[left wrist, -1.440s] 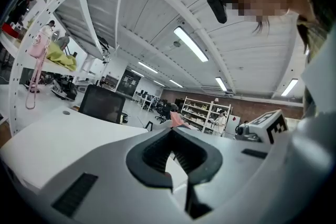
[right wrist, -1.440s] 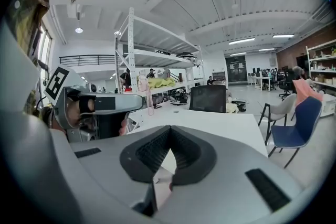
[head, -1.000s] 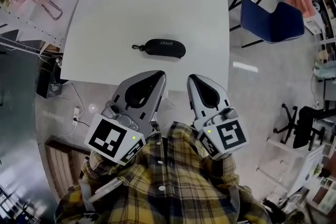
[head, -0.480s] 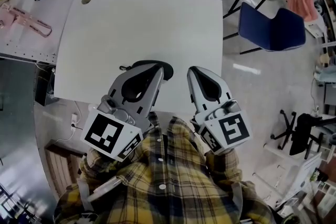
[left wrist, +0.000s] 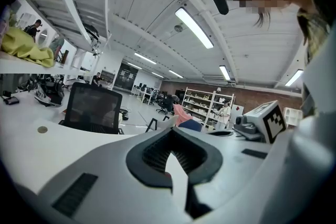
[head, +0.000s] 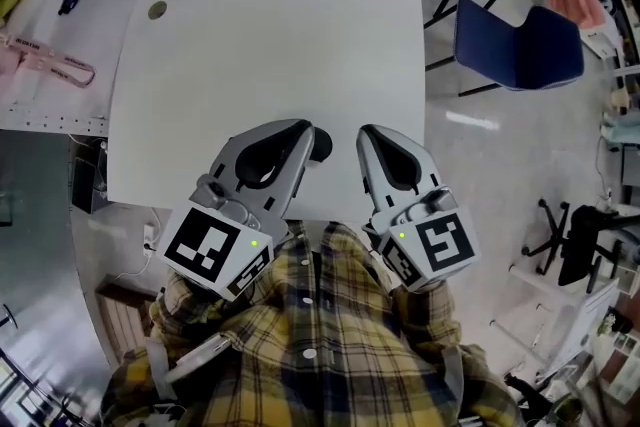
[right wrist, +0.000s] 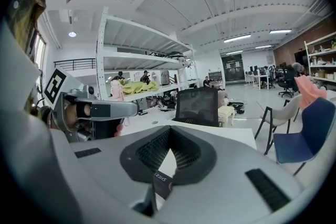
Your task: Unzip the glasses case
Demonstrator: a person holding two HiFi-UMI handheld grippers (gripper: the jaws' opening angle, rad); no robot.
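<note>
- The left gripper (head: 302, 128) is held low over the near edge of the white table (head: 260, 45). Its jaws are seen closed tip to tip, with nothing gripped.
- The glasses case (head: 321, 144) lies on the table near that edge. In the head view it is mostly covered by the left gripper, and only its dark right end is shown between the two grippers.
- The right gripper (head: 366, 133) is held just beside the case, jaws likewise closed and empty. Part of the case is seen beneath them.

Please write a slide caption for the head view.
Left gripper and right gripper, both shut, near a black glasses case on white table.
</note>
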